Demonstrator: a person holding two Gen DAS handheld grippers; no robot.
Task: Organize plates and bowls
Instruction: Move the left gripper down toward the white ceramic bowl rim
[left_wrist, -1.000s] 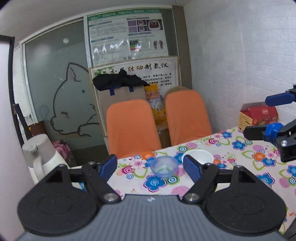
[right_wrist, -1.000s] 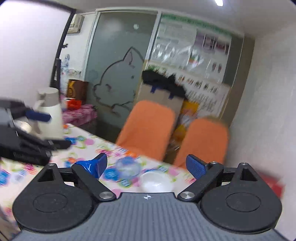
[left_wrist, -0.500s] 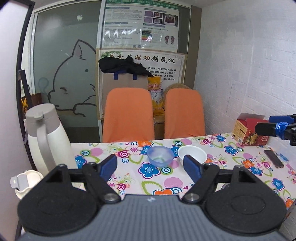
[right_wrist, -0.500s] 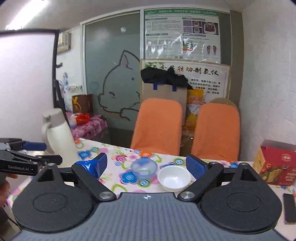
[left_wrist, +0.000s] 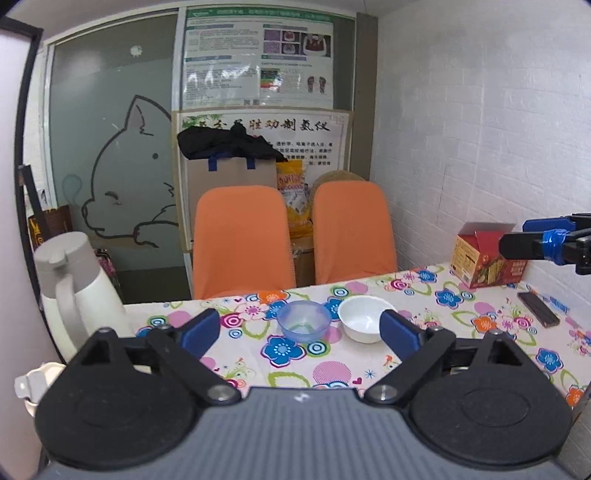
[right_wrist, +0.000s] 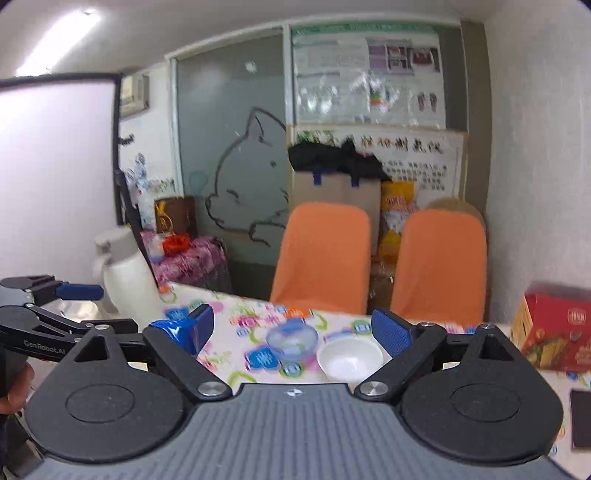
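Two bowls sit side by side near the middle of the counter (left_wrist: 369, 369), on its flowered cloth: a clear blue bowl (left_wrist: 303, 324) on the left and a white bowl (left_wrist: 364, 323) on the right, rims close together or just touching, both upright. The left tongs (left_wrist: 300, 329) hang above the near edge with their blue pads spread wide, empty, framing both bowls. The right tongs (right_wrist: 291, 330) are likewise gaping and hold nothing; in their view the blue bowl (right_wrist: 292, 339) and white bowl (right_wrist: 350, 359) lie between the pads. A white jug (left_wrist: 79, 291) stands at the counter's left end, a red box (left_wrist: 484, 260) and a dark phone (left_wrist: 538, 314) at its right. Two orange chairs (left_wrist: 242, 240) stand behind.
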